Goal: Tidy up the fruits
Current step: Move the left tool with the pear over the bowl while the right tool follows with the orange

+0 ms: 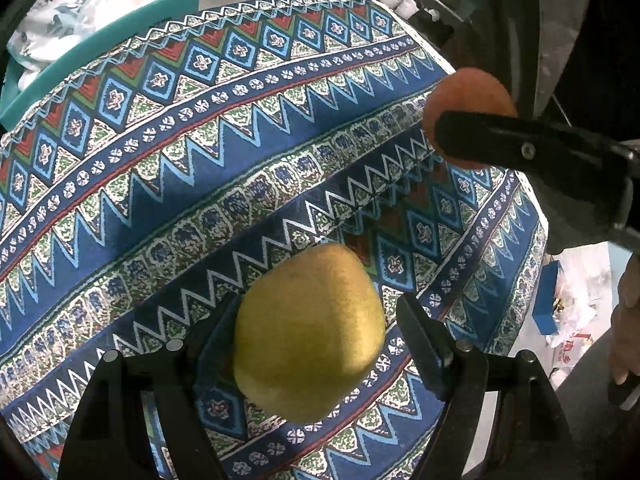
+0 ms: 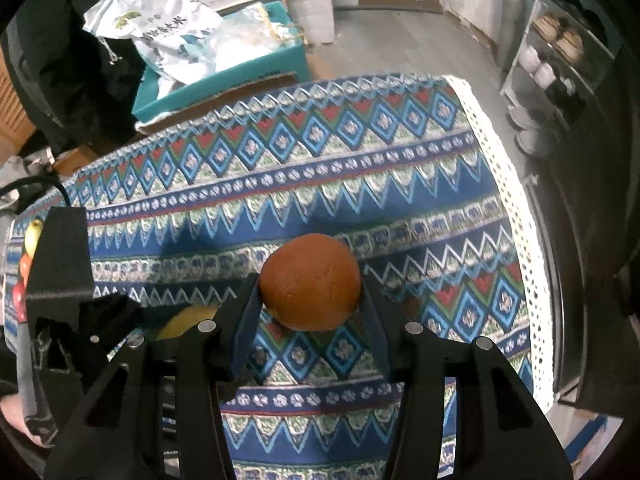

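My left gripper (image 1: 316,320) is shut on a yellow pear-like fruit (image 1: 308,332) and holds it above the patterned blue tablecloth (image 1: 200,184). My right gripper (image 2: 312,284) is shut on an orange (image 2: 312,280) and holds it above the same cloth (image 2: 320,184). In the left wrist view the right gripper's finger (image 1: 520,144) crosses in front of the orange (image 1: 468,92) at the upper right. In the right wrist view the yellow fruit (image 2: 188,320) peeks out behind the left gripper body (image 2: 60,256) at the left.
Several more fruits (image 2: 28,248) lie at the table's far left edge. A teal box (image 2: 224,76) with plastic bags stands beyond the table. A shelf with shoes (image 2: 560,52) stands at the right. The cloth's white lace edge (image 2: 528,216) marks the table's right side.
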Tool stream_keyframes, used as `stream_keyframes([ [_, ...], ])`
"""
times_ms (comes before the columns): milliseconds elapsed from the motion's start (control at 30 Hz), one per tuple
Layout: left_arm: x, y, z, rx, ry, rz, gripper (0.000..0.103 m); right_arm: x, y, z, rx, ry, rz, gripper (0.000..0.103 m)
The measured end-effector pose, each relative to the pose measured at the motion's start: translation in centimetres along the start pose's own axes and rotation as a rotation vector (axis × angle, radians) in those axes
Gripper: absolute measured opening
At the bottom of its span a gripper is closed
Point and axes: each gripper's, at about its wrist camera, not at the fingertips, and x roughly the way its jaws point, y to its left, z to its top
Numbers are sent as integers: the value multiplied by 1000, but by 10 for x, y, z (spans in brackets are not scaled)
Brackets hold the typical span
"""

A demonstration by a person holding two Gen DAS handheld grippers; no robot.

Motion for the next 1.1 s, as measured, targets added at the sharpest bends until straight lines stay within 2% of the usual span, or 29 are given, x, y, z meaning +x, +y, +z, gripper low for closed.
stream_keyframes([
  [100, 12, -7, -1, 15, 24, 34, 73, 2, -5, -4, 13, 7, -4, 48],
  [200, 14, -13, -3, 51, 11, 62, 69, 2, -6, -5, 18, 8, -4, 48],
  [433, 13, -11, -8, 62, -29, 73, 69, 1, -2, -4, 7, 4, -1, 48],
  [700, -13, 4, -20, 45, -105, 108, 69, 2, 5, -2, -12, -1, 3, 48],
  [1100, -73, 40, -26, -11, -176, 149, 69, -8, 23, 4, -47, -27, 18, 48],
])
